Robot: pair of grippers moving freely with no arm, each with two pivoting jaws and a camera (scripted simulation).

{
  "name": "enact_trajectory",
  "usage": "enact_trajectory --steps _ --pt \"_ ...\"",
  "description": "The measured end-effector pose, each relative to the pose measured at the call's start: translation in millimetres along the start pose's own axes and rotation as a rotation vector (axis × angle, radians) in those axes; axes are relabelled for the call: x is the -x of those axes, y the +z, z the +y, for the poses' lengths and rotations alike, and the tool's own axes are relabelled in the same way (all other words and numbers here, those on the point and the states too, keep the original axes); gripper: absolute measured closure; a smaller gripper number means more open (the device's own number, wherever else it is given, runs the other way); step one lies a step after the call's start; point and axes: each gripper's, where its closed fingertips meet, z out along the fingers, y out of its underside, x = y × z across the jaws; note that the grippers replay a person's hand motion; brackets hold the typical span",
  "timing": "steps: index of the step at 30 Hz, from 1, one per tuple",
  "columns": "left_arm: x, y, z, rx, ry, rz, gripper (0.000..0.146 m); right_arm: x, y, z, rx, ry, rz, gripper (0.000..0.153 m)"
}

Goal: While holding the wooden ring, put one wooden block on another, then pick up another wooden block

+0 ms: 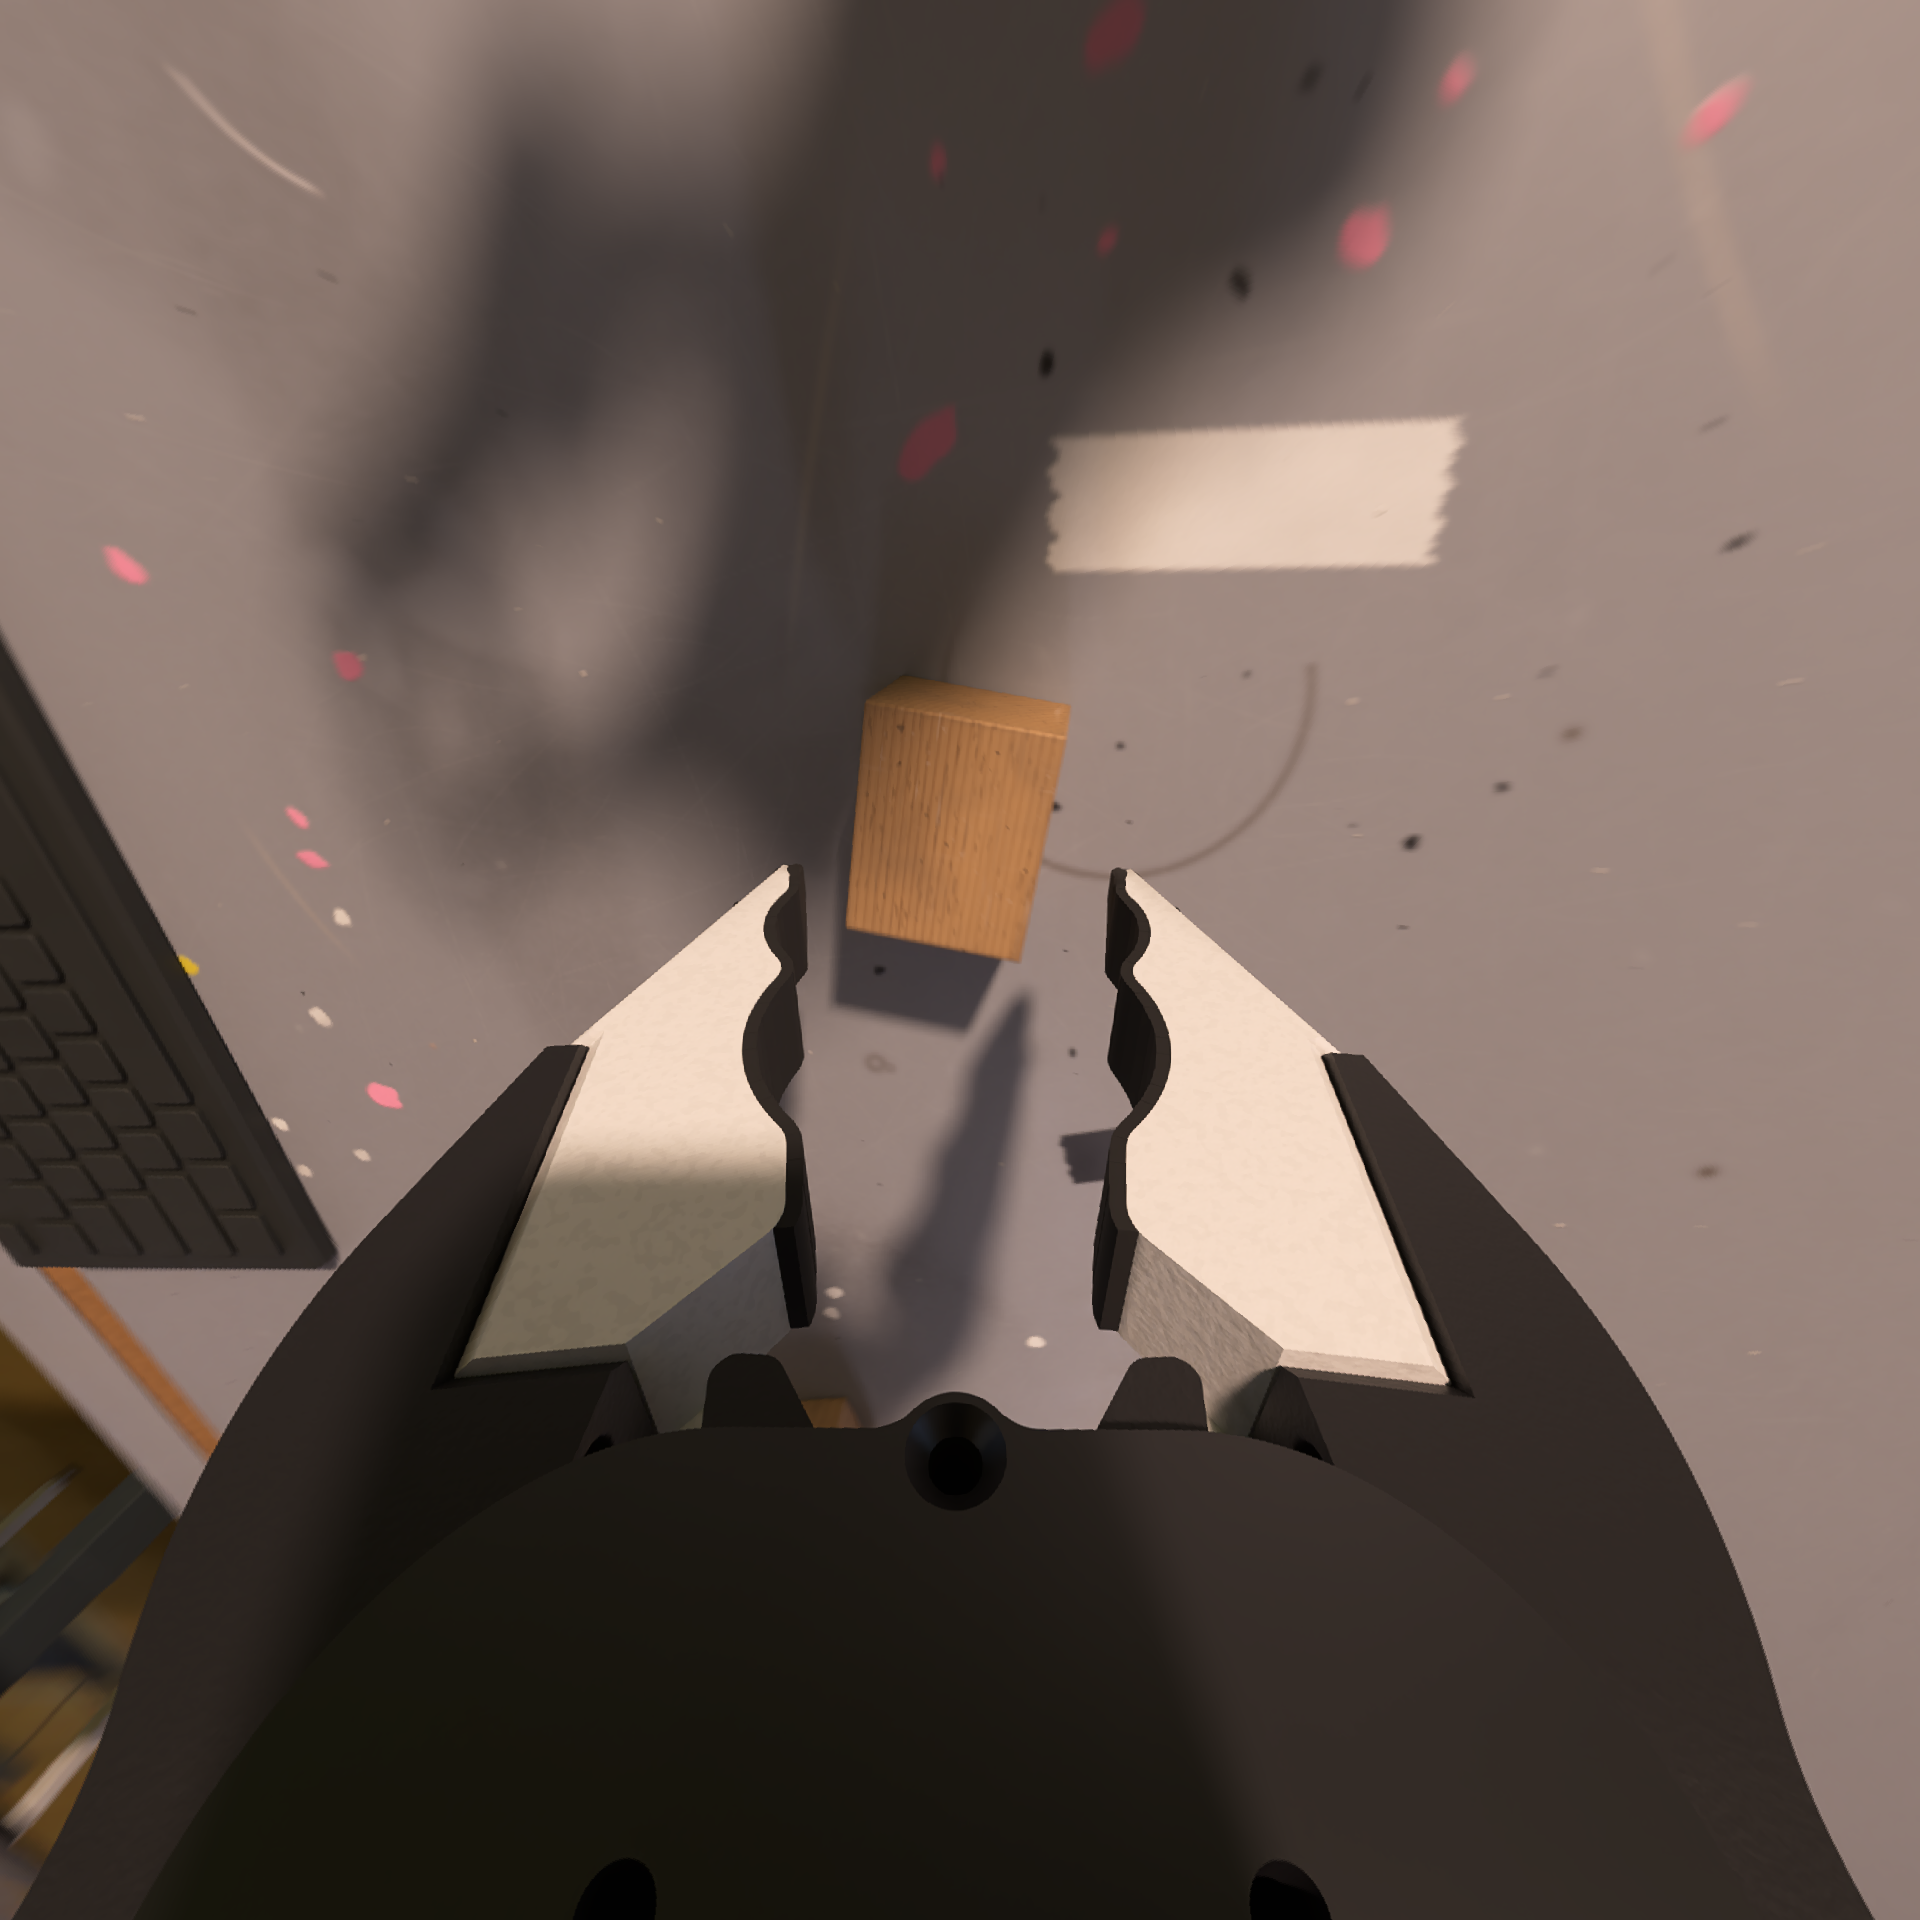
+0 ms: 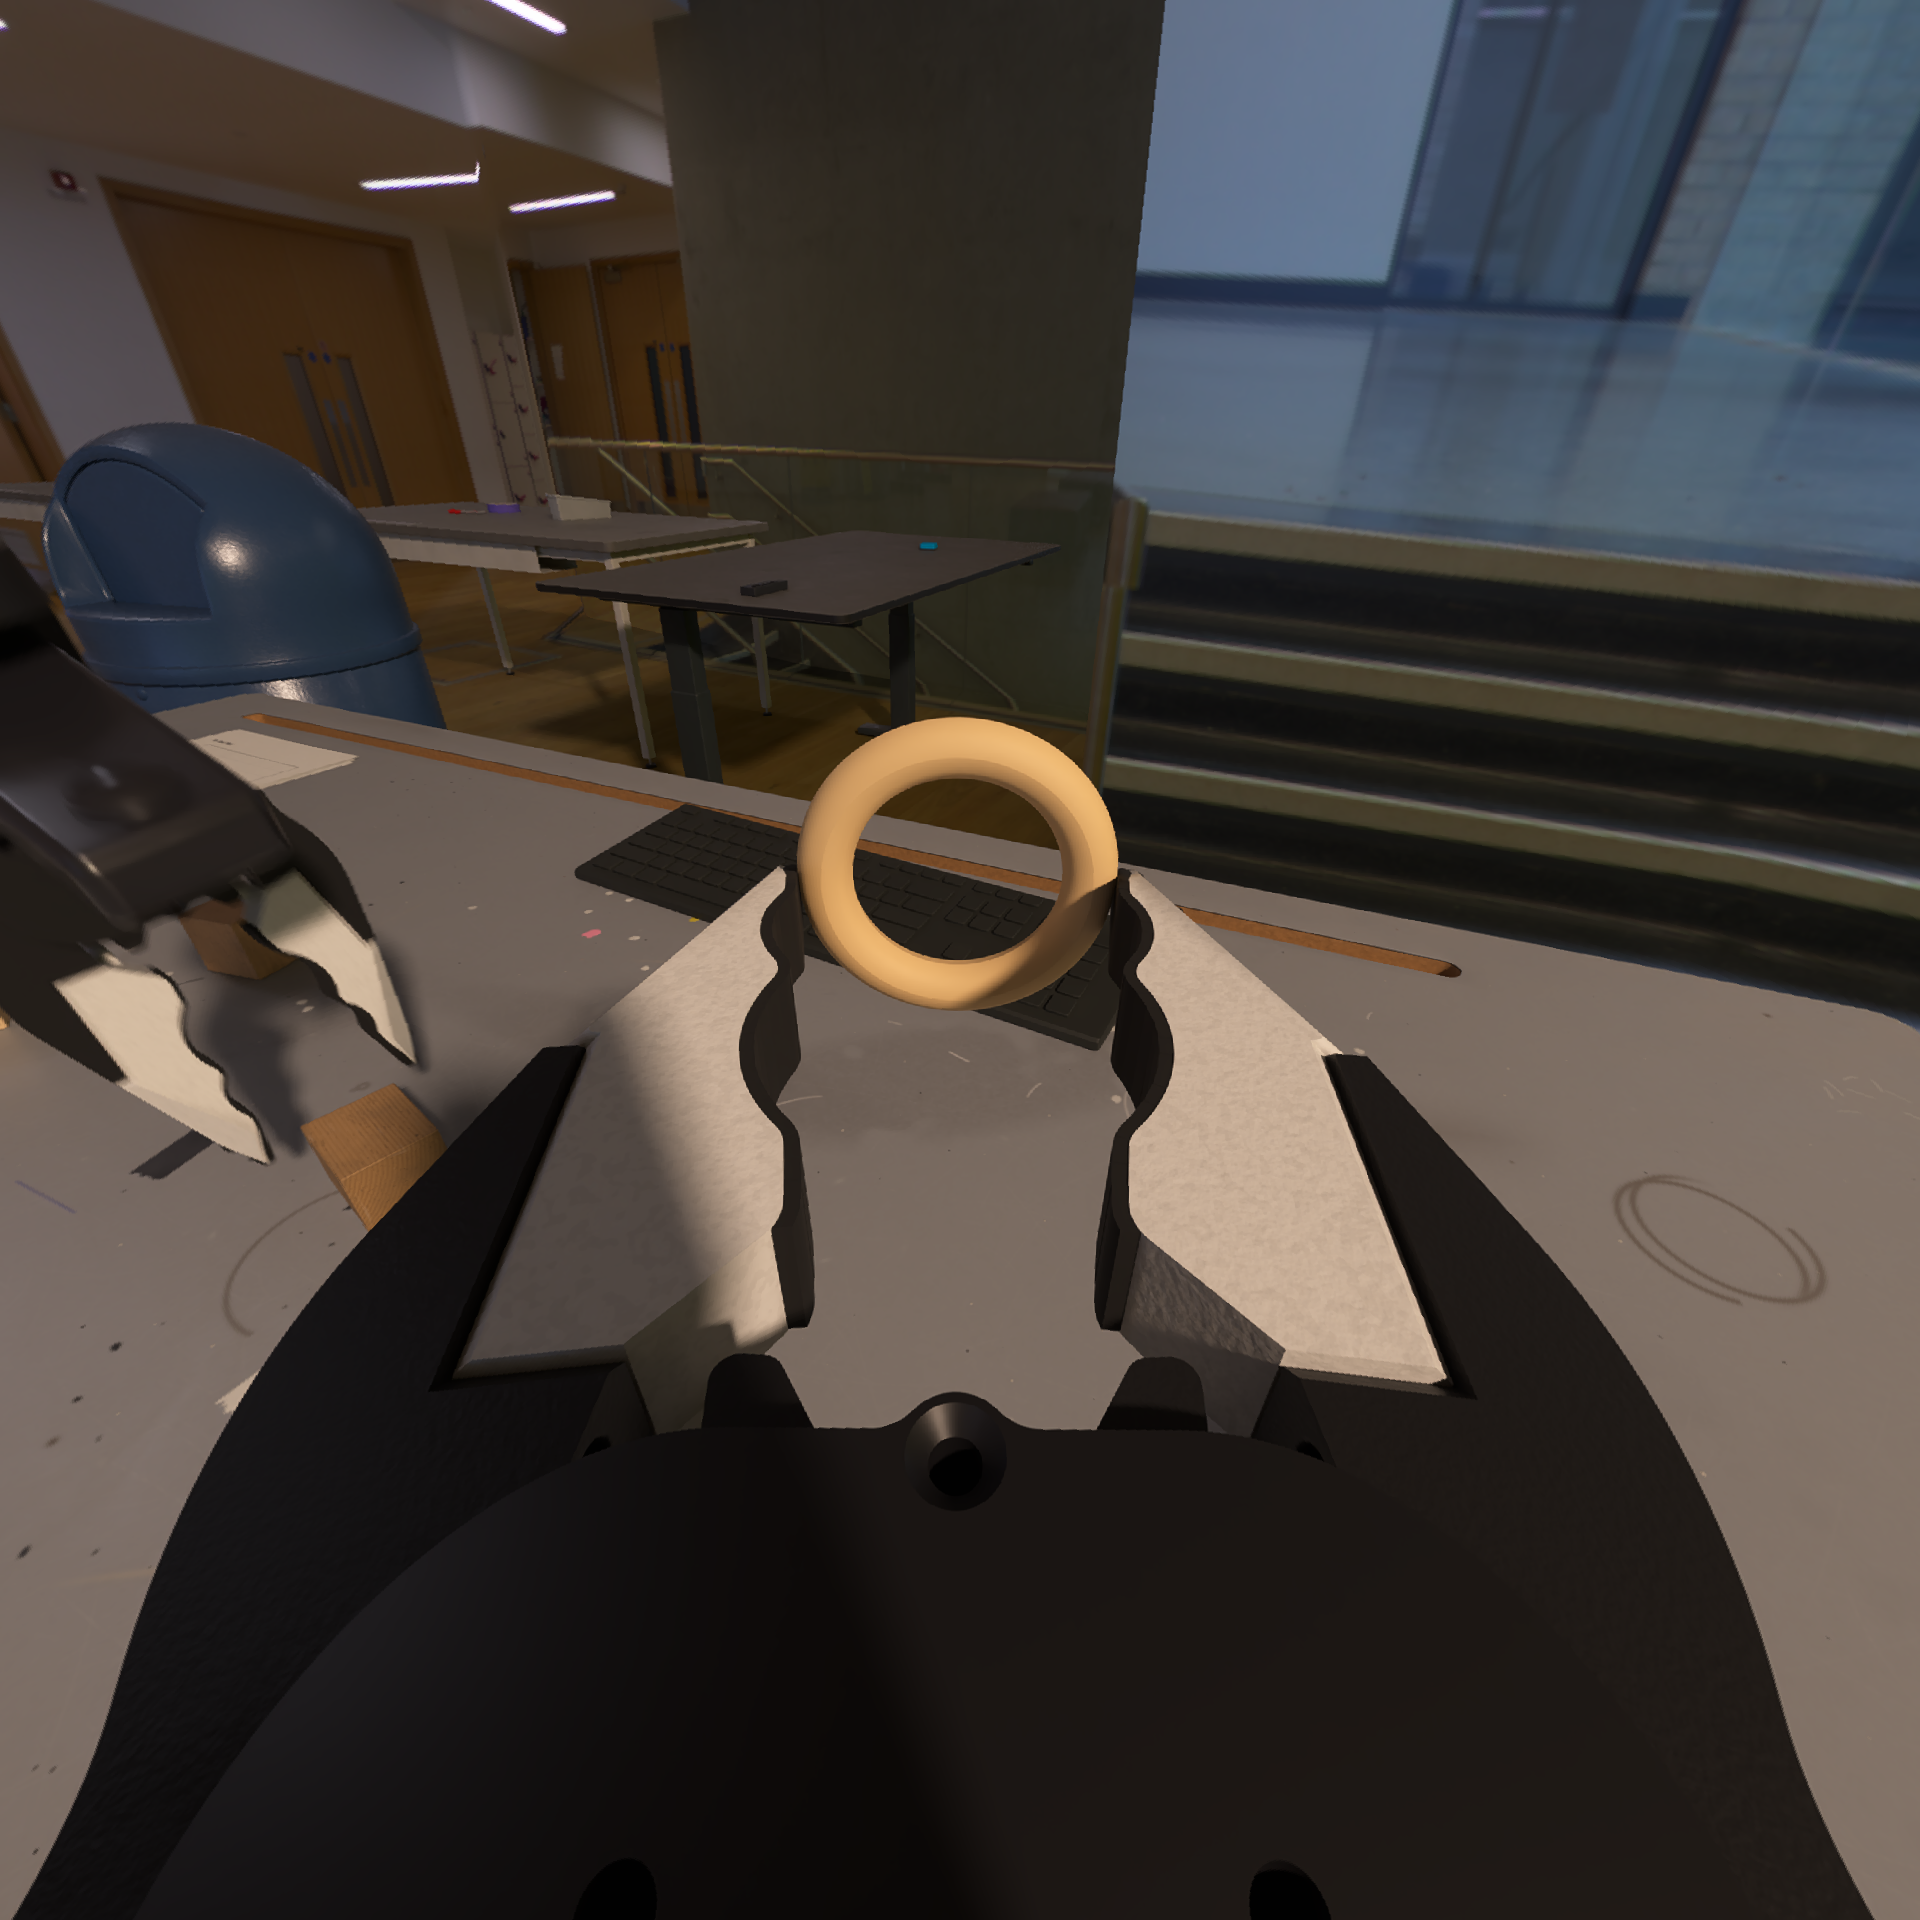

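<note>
In the left wrist view a wooden block (image 1: 951, 821) stands on the grey table (image 1: 1507, 935), just beyond my open, empty left gripper (image 1: 956, 883). A sliver of a second block (image 1: 831, 1411) shows near the finger bases. My right gripper (image 2: 956, 894) is shut on the wooden ring (image 2: 940, 982), held upright above the table by its two sides. The right wrist view also shows the left gripper (image 2: 330, 1103) at the far left, tilted down and open over one block (image 2: 374, 1148), with another block (image 2: 234, 940) behind its fingers.
A black keyboard (image 1: 125, 1039) lies at the table's left edge and shows behind the ring (image 2: 707, 862). A strip of white tape (image 1: 1247, 494) lies beyond the block. A blue bin (image 2: 229, 582) stands off the table's far side.
</note>
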Motion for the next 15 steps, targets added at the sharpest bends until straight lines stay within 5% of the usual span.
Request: enact_trajectory --steps 5,10,12,15 --pt "-1.3 -80.7 24.2 -0.293 -0.164 -0.096 0.083 0.0 -1.5 -1.3 -0.008 0.000 -0.002 0.093" --pt "6.9 -161.4 128.9 -0.430 -0.417 -0.433 0.088 -1.2 -3.8 -5.9 -0.023 0.003 0.000 0.093" --pt "-0.7 -168.5 176.7 -0.401 -0.455 -0.535 0.097 -0.3 -4.0 -8.0 -0.030 0.008 -0.004 0.093" --pt "-23.0 -139.1 238.6 -0.265 -0.622 -0.453 0.099 2.2 -3.0 -8.4 -0.030 0.007 -0.008 0.093"
